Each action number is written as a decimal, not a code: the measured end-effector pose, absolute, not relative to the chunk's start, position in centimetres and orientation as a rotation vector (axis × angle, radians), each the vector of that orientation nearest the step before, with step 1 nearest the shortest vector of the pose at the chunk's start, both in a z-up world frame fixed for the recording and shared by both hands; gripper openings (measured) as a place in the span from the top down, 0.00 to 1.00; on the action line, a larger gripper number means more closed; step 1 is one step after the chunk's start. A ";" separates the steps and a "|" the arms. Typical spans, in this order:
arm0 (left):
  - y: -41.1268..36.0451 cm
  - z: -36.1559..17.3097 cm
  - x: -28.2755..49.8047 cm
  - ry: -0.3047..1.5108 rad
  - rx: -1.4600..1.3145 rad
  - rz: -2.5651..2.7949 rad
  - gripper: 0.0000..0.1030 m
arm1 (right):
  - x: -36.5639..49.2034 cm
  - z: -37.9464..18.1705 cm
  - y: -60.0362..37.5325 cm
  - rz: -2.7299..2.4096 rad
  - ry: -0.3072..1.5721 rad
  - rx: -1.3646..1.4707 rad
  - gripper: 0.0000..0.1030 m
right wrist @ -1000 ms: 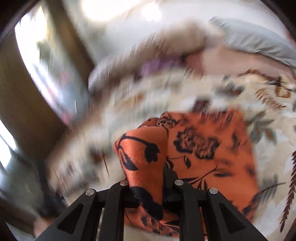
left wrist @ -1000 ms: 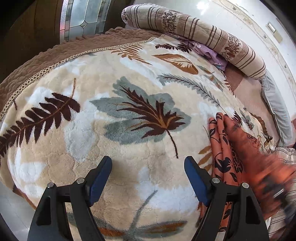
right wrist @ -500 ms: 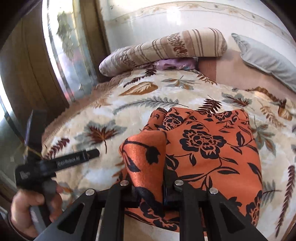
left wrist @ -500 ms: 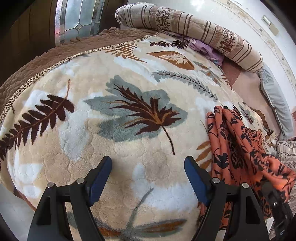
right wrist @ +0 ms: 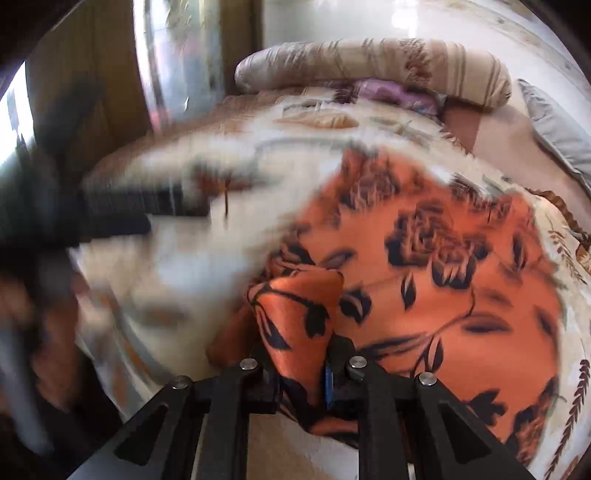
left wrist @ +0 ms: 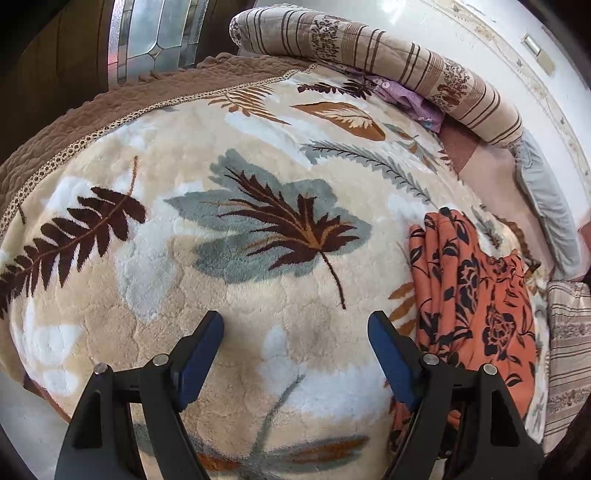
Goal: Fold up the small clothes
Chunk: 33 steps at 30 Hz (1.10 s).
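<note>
An orange garment with a black flower print (left wrist: 476, 306) lies on the leaf-patterned fleece blanket (left wrist: 221, 258), to the right of my left gripper (left wrist: 295, 339). My left gripper is open and empty, low over the blanket, its right finger beside the garment's left edge. My right gripper (right wrist: 301, 354) is shut on a bunched corner of the orange garment (right wrist: 443, 295) and holds it above the spread part. The right wrist view is blurred by motion. The left gripper shows there as a dark blur (right wrist: 110, 218).
A striped rolled quilt (left wrist: 388, 59) lies at the blanket's far end, with purple cloth (left wrist: 410, 99) under it. A grey pillow (left wrist: 546, 206) lies far right. A brown quilted border (left wrist: 92, 122) runs along the left. A wooden and glass panel (left wrist: 155, 33) stands behind.
My right gripper has swung left and lower with the garment's corner, and the garment now lies flatter on the blanket. My left gripper has stayed open, nearly still.
</note>
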State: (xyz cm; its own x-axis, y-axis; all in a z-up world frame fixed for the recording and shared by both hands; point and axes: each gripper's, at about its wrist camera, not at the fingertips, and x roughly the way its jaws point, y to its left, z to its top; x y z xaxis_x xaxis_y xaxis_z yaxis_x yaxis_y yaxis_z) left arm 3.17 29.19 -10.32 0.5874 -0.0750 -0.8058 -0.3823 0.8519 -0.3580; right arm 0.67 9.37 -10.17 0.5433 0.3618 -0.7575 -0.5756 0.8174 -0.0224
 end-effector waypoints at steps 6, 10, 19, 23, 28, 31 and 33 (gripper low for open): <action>28.8 -9.4 3.7 0.921 -0.645 0.010 0.22 | -0.7 -8.8 8.8 0.628 0.775 -0.260 0.33; 25.7 -6.8 4.4 0.907 -0.618 -0.148 0.22 | -2.6 -8.0 6.1 0.680 0.783 -0.105 0.33; 19.0 -4.8 12.8 1.059 -0.424 -0.250 0.25 | -1.9 -5.9 -3.6 0.590 0.779 0.228 0.33; 18.7 -7.4 15.7 1.174 -0.375 -0.161 0.27 | -1.9 -6.1 -6.2 0.573 0.776 0.277 0.33; 18.7 -9.4 17.0 1.251 -0.414 -0.157 0.37 | -1.4 -7.0 -8.6 0.564 0.783 0.347 0.33; 18.8 -9.5 17.1 1.252 -0.434 -0.149 0.74 | -1.2 -7.2 -9.2 0.564 0.783 0.365 0.33; 19.2 -8.2 16.4 1.188 -0.448 -0.140 0.85 | -1.1 -7.1 -9.4 0.562 0.781 0.369 0.33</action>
State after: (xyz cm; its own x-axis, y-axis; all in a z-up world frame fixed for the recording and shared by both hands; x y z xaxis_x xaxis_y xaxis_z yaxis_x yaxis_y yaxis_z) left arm 16.38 19.20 -8.16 0.3766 -0.3364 -0.8632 -0.1269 0.9042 -0.4078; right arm -1.12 -9.42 -7.08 0.5764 0.5995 -0.5553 -0.3362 0.7934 0.5075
